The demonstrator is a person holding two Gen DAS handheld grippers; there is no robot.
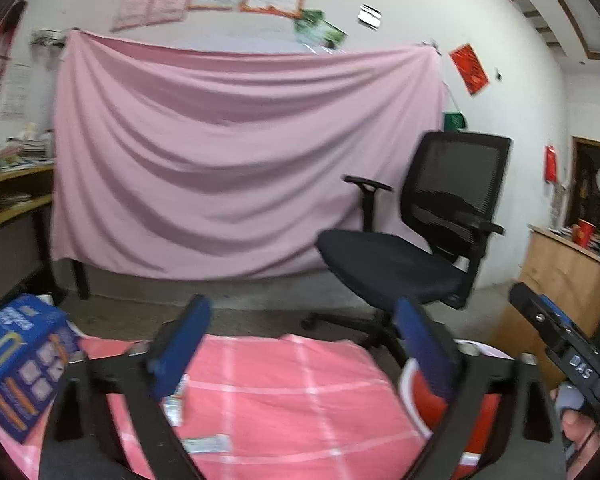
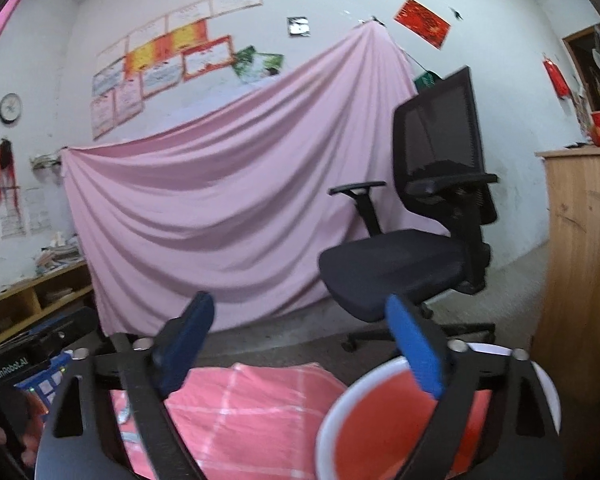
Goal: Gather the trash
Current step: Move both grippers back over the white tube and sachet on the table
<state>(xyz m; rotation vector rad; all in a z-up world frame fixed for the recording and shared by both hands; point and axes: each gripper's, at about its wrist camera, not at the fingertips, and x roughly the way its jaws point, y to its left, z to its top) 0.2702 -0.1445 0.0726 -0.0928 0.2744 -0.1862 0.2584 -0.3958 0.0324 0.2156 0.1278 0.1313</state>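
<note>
Wrappers lie below the left gripper — jaws apart, empty.

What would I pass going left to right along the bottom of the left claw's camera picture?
Blue box → left claw, wide open over the pink checked cloth → red bowl behind its right-hand finger → right claw at the edge, only partly in view.
</note>
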